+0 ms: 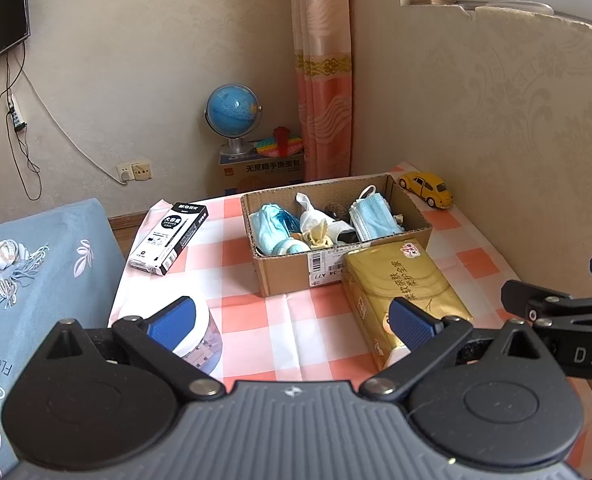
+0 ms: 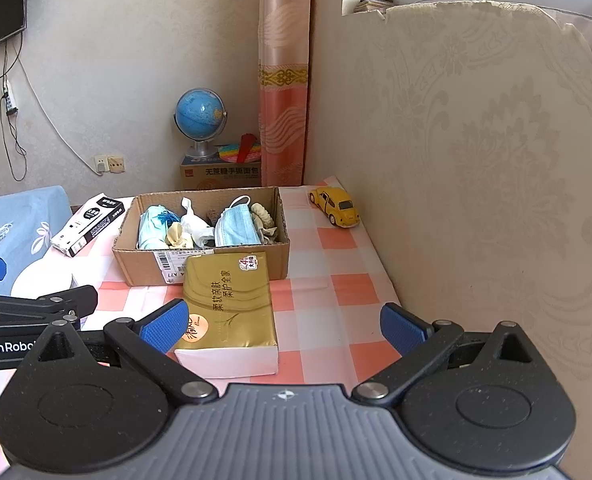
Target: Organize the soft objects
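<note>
Left tool [image 1: 292, 322]: fingers spread wide, nothing between them. Right tool [image 2: 284, 326]: likewise wide and empty. Both hover above the checked tabletop [image 2: 335, 272]. Ahead of both tools sits the cardboard box [image 2: 200, 268], containing the soft objects: blue face mask [image 2: 236, 230], white cloth [image 2: 194, 222], light-blue fabric [image 2: 152, 228]. Gold tissue pack [image 2: 228, 304] lies between the tools and the box, touching the box front.
</note>
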A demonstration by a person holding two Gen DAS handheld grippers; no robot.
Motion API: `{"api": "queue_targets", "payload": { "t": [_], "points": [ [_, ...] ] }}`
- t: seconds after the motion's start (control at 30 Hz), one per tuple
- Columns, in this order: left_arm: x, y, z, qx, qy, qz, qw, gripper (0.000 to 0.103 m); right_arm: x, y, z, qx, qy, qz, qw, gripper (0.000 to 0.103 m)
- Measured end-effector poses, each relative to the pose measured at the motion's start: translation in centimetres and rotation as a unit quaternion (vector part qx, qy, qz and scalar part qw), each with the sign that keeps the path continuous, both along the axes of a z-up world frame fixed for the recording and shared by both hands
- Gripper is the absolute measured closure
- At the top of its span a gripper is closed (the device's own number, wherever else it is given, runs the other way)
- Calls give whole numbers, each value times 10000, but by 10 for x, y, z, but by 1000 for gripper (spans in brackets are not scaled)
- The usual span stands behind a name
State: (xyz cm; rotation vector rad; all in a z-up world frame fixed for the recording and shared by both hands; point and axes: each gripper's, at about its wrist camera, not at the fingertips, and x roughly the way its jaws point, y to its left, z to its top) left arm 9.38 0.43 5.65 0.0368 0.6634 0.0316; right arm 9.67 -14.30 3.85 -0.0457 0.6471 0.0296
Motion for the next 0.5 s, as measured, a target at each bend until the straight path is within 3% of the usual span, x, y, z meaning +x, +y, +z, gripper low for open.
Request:
{"api": "queue_targets", "payload": {
  "t": [0.5],
  "points": [
    [3, -1, -1, 4, 23, -5, 10000, 1, 0, -2, 0, 2, 8, -13, 10000, 0]
  ]
}}
